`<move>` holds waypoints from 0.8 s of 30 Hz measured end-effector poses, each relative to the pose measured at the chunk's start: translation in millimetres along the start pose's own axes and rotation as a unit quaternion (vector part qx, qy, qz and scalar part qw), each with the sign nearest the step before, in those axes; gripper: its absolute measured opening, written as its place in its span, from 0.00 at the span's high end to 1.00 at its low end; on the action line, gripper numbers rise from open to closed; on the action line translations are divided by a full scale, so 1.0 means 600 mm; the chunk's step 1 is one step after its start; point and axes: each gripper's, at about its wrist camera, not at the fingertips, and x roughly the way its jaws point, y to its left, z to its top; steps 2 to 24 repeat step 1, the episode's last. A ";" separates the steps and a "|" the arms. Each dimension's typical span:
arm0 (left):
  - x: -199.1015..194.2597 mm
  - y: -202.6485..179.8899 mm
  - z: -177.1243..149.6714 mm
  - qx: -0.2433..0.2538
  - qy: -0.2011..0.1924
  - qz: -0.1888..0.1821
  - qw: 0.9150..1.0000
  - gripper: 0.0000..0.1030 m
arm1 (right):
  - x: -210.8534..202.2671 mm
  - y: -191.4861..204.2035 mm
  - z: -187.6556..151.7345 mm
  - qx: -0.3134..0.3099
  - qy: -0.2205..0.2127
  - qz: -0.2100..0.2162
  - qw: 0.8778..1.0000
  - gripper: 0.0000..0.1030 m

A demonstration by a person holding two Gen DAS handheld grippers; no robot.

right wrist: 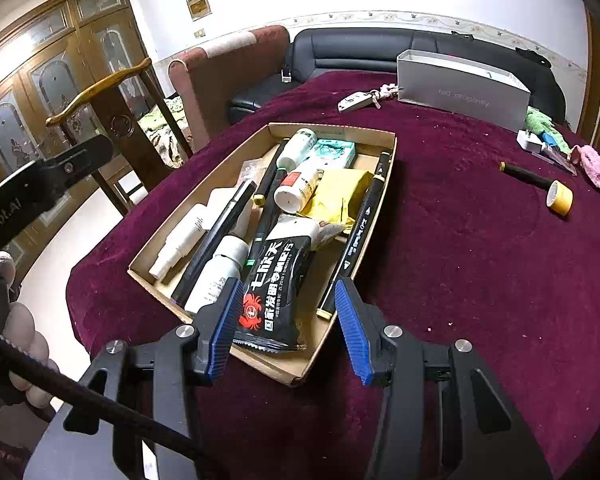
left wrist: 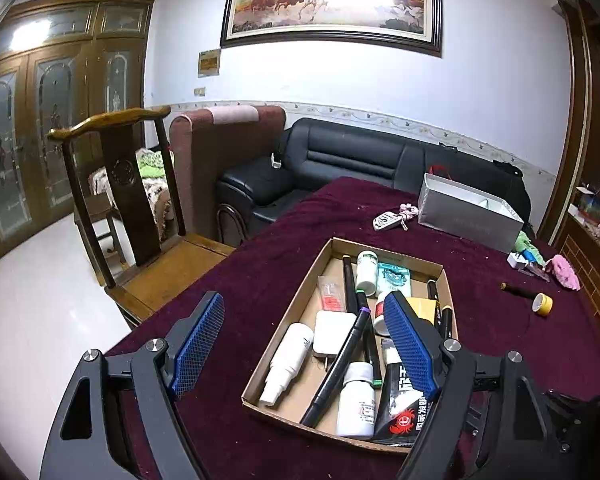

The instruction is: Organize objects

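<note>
a shallow cardboard tray (right wrist: 384, 184) sits on the tabletop (right wrist: 460, 240), which is covered in a dark red cloth. the tray is crowded: white bottles (right wrist: 216, 276), black marker pens (right wrist: 356, 236), a yellow packet (right wrist: 340, 196), a teal box (right wrist: 334, 152), a white charger (left wrist: 332, 332) and a black pouch with a red crab mark (right wrist: 272, 296) lying at the near end. the left gripper (left wrist: 308, 344) hangs above the tray's near left side, jaws wide and empty. the right gripper (right wrist: 288, 320) hovers over the near end, jaws partly apart, straddling the pouch without pressing on it. well apart to the right lie a roll of yellow tape (right wrist: 560, 198) and a black stick (right wrist: 524, 176); farther back, keys (right wrist: 358, 102) sit beside a grey box (right wrist: 460, 88).
</note>
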 end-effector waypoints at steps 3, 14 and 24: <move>0.002 0.001 -0.001 -0.002 0.004 -0.005 1.000 0.25 | 0.001 0.001 0.000 0.000 0.000 0.000 1.000 0.54; 0.002 0.001 -0.001 -0.002 0.004 -0.005 1.000 0.25 | 0.001 0.001 0.000 0.000 0.000 0.000 1.000 0.54; 0.002 0.001 -0.001 -0.002 0.004 -0.005 1.000 0.25 | 0.001 0.001 0.000 0.000 0.000 0.000 1.000 0.54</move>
